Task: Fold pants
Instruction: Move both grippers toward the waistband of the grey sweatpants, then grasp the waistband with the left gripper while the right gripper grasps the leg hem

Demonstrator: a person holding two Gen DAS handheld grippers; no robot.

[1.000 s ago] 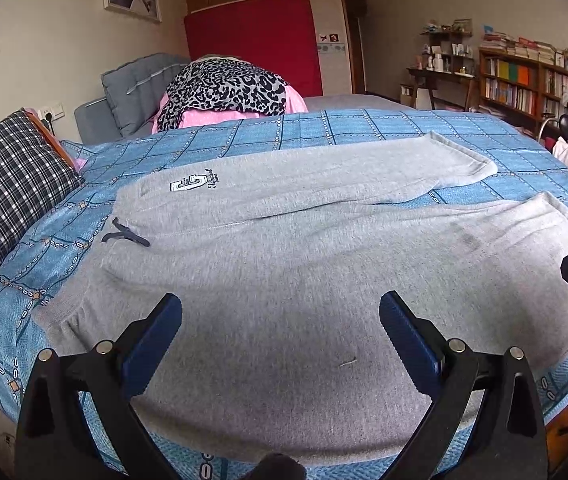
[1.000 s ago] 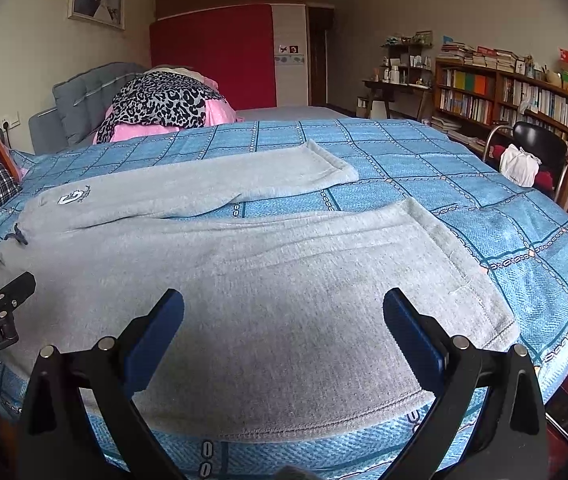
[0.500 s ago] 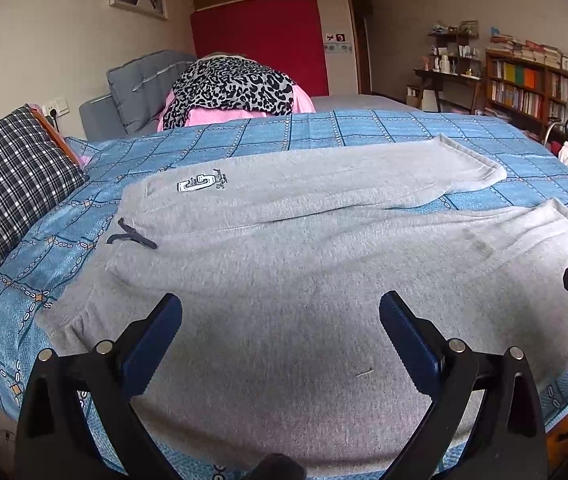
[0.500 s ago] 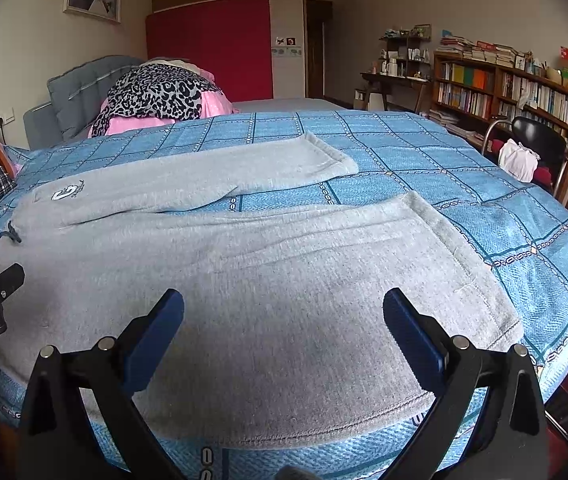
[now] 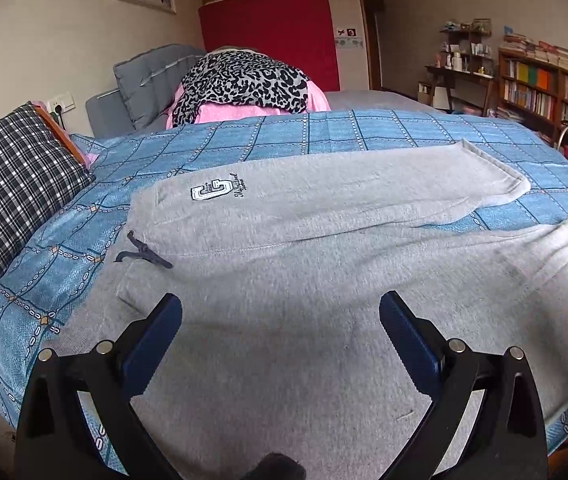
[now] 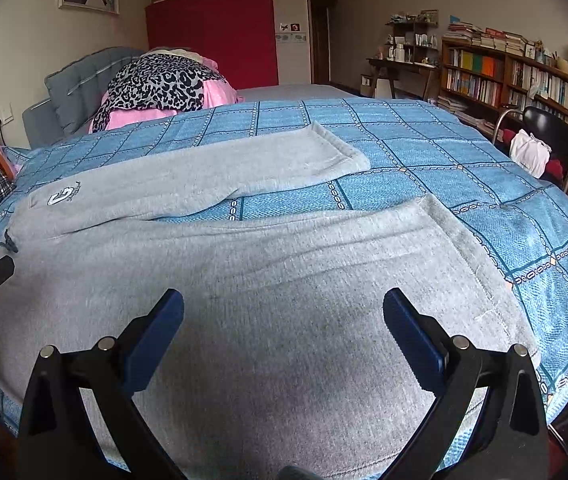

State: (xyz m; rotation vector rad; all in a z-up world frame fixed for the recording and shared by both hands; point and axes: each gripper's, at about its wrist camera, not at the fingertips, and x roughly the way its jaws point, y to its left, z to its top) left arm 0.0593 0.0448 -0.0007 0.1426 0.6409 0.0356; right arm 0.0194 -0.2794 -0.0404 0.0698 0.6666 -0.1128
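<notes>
**Me:** Blue checked bedspread [image 5: 24, 300] covers the whole bed, and the grey sweatpants [image 5: 323, 300] lie flat on it, spread open with the legs apart in a V.

**Spotter:** Which way do they run from you?

**Me:** Long axis goes left to right across both views. The waistband and dark drawstring [image 5: 142, 254] are at my left, the cuffs at my right. The near leg lies straight under both claws along the bed's near edge; the far leg, with the letter logo [image 5: 210, 192], angles away toward the far side.

**Spotter:** Claws?

**Me:** The left claw [image 5: 280, 320] is spread wide with nothing between its blue pads, hanging over the hip end of the near leg. The right claw [image 6: 283, 318] is equally wide and empty, over that leg nearer the cuff [image 6: 479, 280]. I can't tell whether either touches the fabric.

**Spotter:** So who takes what?

**Me:** My guess is that the left hand is nearer the waistband and the right nearer the cuff, so both would pinch the near leg's edge and carry it away from me onto the far leg.

**Spotter:** Any containers?

**Me:** None on the bed. Far off there's a bookshelf [image 6: 515, 80] full of books. At the headboard, a leopard-print blanket [image 5: 240, 80] and a plaid pillow [image 5: 12, 184].
</notes>
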